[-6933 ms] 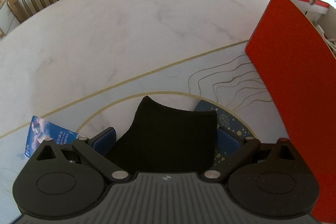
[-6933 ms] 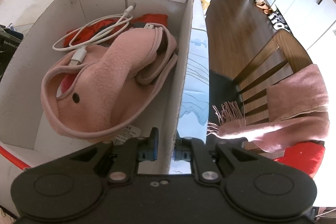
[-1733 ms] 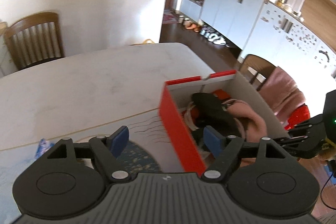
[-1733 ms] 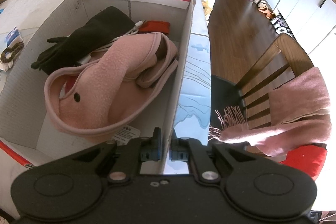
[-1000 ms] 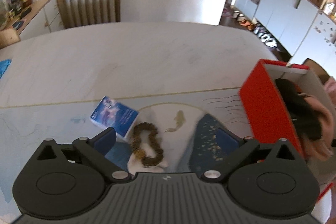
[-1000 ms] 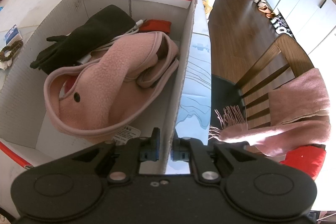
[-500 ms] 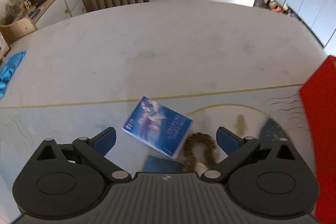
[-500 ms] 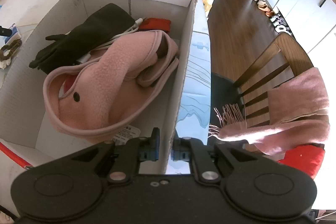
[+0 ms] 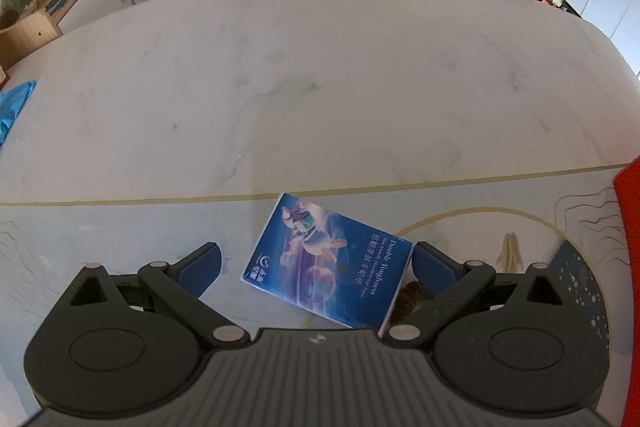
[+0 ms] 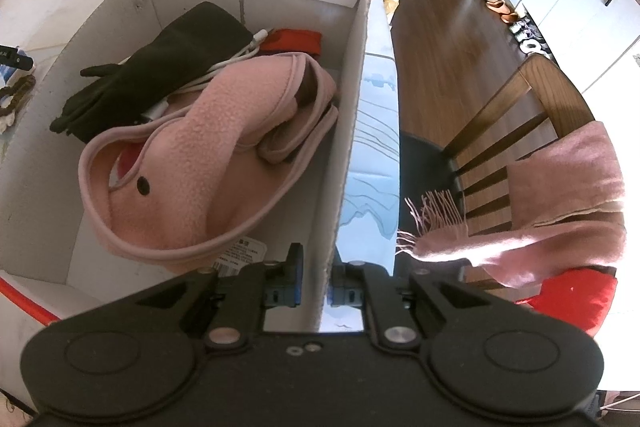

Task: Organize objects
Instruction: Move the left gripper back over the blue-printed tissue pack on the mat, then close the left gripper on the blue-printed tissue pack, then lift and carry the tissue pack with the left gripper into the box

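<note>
Left tongs [image 9: 314, 263] now lower, straddling one blue packet [image 9: 328, 263]; one box [image 10: 352, 131].

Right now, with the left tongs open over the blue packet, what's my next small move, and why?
Probably lower the left tongs and close on the blue packet. It lies flat on the table between the open fingers, untouched, while the right tongs pinch the box wall, steadying the box for it.

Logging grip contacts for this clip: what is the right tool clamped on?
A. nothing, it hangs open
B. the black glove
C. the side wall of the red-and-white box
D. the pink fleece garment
C: the right tool has its jaws nearly closed on the side wall of the red-and-white box, one finger inside and one outside.
</note>
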Motion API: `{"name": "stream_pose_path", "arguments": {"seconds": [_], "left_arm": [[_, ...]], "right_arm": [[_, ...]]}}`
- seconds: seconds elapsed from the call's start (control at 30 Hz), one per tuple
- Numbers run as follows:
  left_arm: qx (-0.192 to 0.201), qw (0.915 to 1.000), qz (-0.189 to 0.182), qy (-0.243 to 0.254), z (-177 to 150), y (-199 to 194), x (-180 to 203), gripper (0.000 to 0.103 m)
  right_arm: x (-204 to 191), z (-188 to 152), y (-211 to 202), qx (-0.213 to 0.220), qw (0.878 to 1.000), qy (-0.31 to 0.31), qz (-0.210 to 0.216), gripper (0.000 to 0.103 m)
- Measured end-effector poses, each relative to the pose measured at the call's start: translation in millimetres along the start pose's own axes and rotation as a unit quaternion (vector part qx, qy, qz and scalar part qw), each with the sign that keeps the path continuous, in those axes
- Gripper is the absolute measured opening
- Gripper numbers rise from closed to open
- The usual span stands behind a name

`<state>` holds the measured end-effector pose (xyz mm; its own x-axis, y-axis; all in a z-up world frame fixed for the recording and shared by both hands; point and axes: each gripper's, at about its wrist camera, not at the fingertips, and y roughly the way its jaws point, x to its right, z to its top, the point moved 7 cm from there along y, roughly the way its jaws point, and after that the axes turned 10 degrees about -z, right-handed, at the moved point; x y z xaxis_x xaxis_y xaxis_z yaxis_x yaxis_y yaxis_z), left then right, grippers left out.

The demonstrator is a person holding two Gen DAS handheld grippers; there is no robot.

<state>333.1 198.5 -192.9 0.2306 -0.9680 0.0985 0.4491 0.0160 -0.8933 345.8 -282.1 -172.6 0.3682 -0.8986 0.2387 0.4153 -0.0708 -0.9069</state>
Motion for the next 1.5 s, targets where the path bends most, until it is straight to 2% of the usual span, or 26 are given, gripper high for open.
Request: {"name": "stream_pose_path", "arguments": {"seconds": [0.27,0.37,0.6,0.83,1.0,1.2,1.5], "left_arm": [[0.014,0.9997,-0.006,-0.021,0,2,-5,0.101],[0.017,0.9995,-0.013,-0.024,-2,1,-5,0.086],[0.030,0.9989,-0.017,-0.033,-7,-8,-9,0.085],[0.037,0.9984,-0.031,-0.028,-13,-32,2,0.085],[0.040,0.9982,-0.044,-0.011,-17,-50,19,0.084],[0.056,0.9953,-0.077,0.016,-16,-79,49,0.084],[0.069,0.9836,-0.145,0.082,-16,-119,117,0.085]], "right_arm": [[-3,3,2,-0.004,1.000,0.001,-0.004,0.011],[-3,3,2,-0.004,1.000,0.001,-0.004,0.011],[-4,3,2,-0.004,1.000,0.001,-0.004,0.010],[-4,3,0,0.000,1.000,0.001,0.000,0.010],[-4,3,-1,0.004,1.000,-0.003,0.001,0.010],[-4,3,0,0.007,1.000,-0.007,0.002,0.009],[-5,1,0,0.012,1.000,-0.009,0.005,0.009]]}}
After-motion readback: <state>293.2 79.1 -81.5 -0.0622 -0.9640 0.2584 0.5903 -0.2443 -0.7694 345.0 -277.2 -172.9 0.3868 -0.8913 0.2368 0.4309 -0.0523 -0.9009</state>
